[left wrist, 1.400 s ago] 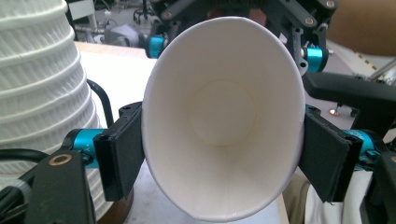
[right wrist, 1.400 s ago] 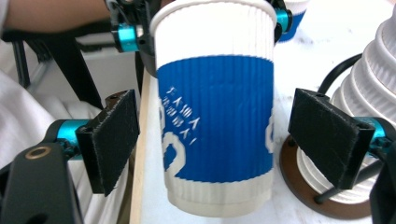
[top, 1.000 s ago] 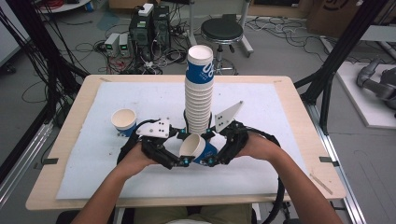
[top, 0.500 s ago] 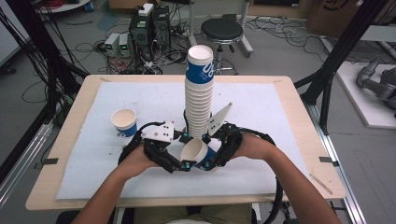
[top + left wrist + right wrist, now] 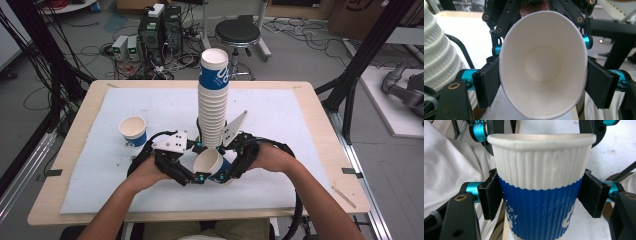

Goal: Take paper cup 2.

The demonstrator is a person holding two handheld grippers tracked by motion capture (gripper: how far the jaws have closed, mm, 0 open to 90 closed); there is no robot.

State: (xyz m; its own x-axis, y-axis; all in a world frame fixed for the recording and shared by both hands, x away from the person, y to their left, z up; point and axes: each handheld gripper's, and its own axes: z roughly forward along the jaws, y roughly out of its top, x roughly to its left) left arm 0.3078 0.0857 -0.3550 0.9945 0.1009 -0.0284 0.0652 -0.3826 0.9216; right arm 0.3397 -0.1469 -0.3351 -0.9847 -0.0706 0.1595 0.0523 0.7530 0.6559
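While both grippers meet in front of the stack [image 5: 214, 100], the right gripper [image 5: 231, 170] has just been closing and its pads clamp the cup [image 5: 211, 164] at its blue band. The left gripper [image 5: 192, 176], its jaws just widened, flanks the rim, contact unclear. The cup lies tilted, mouth toward the left gripper.

Two loose cups [image 5: 209, 163] [image 5: 133, 131], one stack [image 5: 213, 100]
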